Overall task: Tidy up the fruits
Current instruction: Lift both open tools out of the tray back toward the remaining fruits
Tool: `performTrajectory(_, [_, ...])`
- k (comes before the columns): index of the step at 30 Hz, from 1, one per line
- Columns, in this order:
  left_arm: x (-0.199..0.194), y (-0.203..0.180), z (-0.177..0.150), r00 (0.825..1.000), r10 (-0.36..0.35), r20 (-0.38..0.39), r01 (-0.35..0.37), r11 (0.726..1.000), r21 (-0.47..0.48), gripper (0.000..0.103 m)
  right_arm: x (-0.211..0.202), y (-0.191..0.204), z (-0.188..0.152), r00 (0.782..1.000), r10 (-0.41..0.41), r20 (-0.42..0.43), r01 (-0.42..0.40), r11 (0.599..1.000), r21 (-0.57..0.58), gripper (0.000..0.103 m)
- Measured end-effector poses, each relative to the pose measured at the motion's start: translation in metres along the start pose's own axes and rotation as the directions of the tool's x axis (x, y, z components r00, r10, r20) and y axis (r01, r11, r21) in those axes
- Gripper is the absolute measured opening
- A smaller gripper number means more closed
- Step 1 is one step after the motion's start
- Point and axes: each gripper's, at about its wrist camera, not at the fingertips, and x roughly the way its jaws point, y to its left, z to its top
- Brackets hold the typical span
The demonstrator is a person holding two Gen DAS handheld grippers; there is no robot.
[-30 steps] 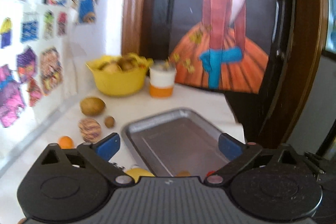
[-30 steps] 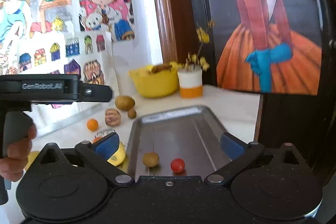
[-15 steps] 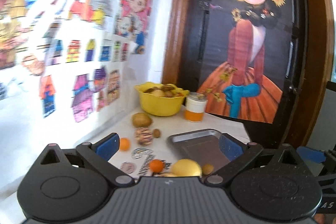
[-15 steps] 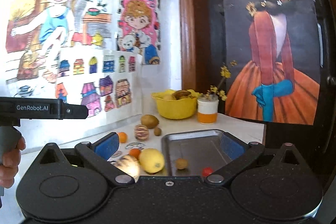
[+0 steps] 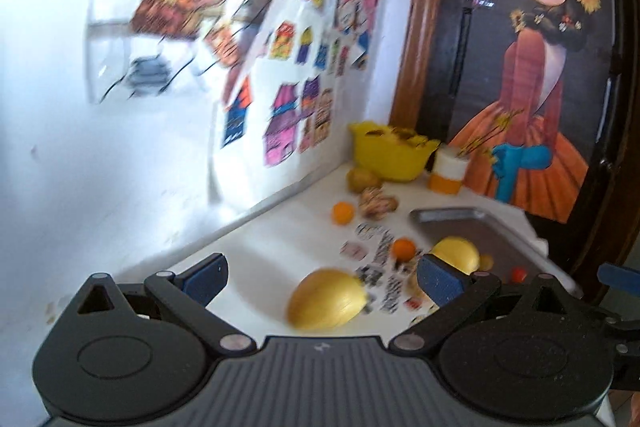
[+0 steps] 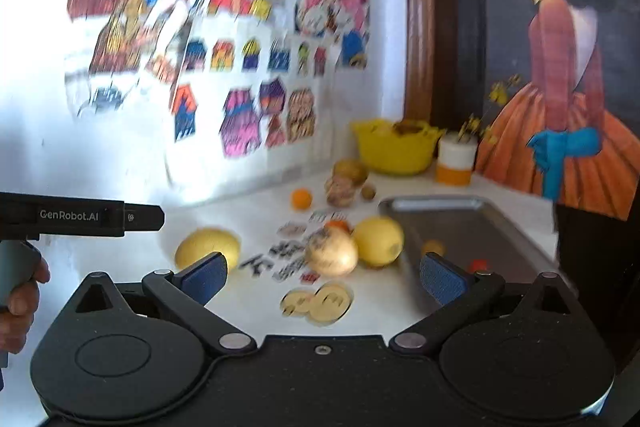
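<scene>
Fruits lie scattered on a white counter beside a metal tray. A yellow lemon sits nearest, between the fingers of my left gripper in its view, with gaps on both sides. A second lemon rests against the tray's left edge, a pale round fruit beside it. The tray holds a small brown fruit and a red one. My right gripper is open and empty, back from the fruits.
A yellow bowl of fruit and a white-and-orange cup stand at the back by a dark door. A small orange, a kiwi and a striped fruit lie near the drawing-covered wall. Stickers are on the counter.
Both grippers pulled back and swung left, away from the tray. The near lemon, not seen before in the left wrist view, now lies between the left fingers. Both stay open.
</scene>
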Motion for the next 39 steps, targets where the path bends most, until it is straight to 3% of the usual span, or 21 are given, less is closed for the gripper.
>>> performTrajectory(10, [0.012,0.025,-0.035,0.996,0.019,-0.085,-0.018,1.0,0.019,0.103,0.031,0.018,-0.024,0.989,-0.012,-0.148,0.011,1.0,-0.011,0.102])
performTrajectory(21, [0.037,0.021,-0.039,0.993,-0.021,-0.12,0.027,0.999,0.048,0.102,0.053,0.007,-0.027,0.978,-0.065,-0.197,0.065,0.998,-0.007,0.102])
performTrajectory(30, [0.065,0.009,-0.032,0.992,-0.031,-0.125,0.039,0.997,0.062,0.102,0.069,-0.019,-0.011,0.979,-0.101,-0.179,0.107,0.994,0.027,0.102])
performTrajectory(35, [0.077,0.006,-0.03,0.992,-0.024,-0.126,0.034,0.997,0.075,0.102,0.082,-0.035,0.004,0.981,-0.077,-0.178,0.092,0.992,0.082,0.102])
performTrajectory(39, [0.084,0.004,-0.029,0.991,-0.024,-0.129,0.035,0.996,0.086,0.102,0.098,-0.043,0.016,0.981,-0.003,-0.193,0.035,0.986,0.161,0.102])
